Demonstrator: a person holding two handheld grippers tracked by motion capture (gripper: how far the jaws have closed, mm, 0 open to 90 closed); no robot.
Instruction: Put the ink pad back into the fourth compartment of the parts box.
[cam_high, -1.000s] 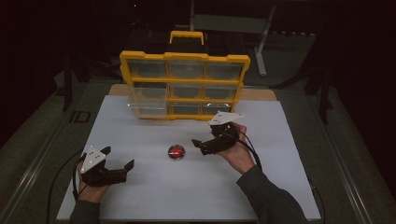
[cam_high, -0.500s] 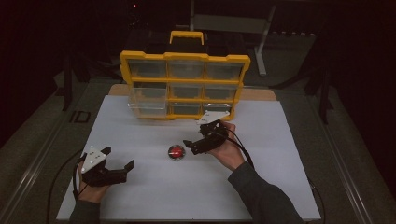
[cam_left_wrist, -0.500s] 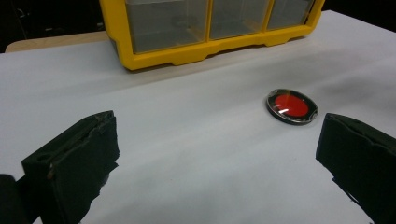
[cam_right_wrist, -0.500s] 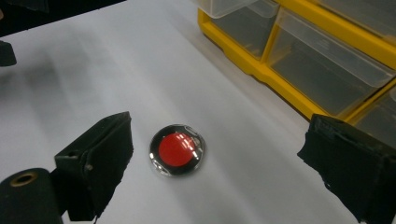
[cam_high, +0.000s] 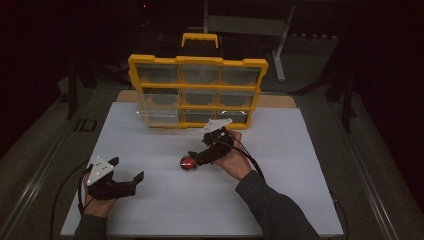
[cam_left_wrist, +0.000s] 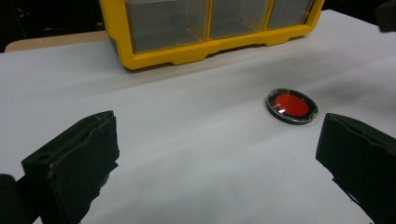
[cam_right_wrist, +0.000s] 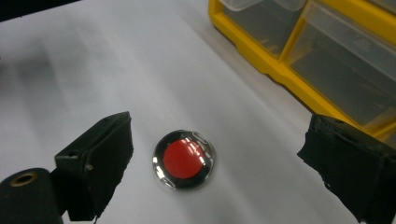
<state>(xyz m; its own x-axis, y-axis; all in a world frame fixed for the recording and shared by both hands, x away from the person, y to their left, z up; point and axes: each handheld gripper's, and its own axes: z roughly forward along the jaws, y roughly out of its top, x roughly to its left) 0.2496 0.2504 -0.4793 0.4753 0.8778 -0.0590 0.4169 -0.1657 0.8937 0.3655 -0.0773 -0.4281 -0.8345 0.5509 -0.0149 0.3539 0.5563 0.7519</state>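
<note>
While both tongs gape, the red disc (cam_right_wrist: 184, 159) lies between the right tongs' (cam_right_wrist: 219, 163) jaws.

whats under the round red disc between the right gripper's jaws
The red disc lies flat on the white table sheet, between the open jaws of the right gripper. The patch of sheet directly beneath it is covered.

Red round disc (cam_right_wrist: 183, 159) w/ black rim, flat on table.
</note>
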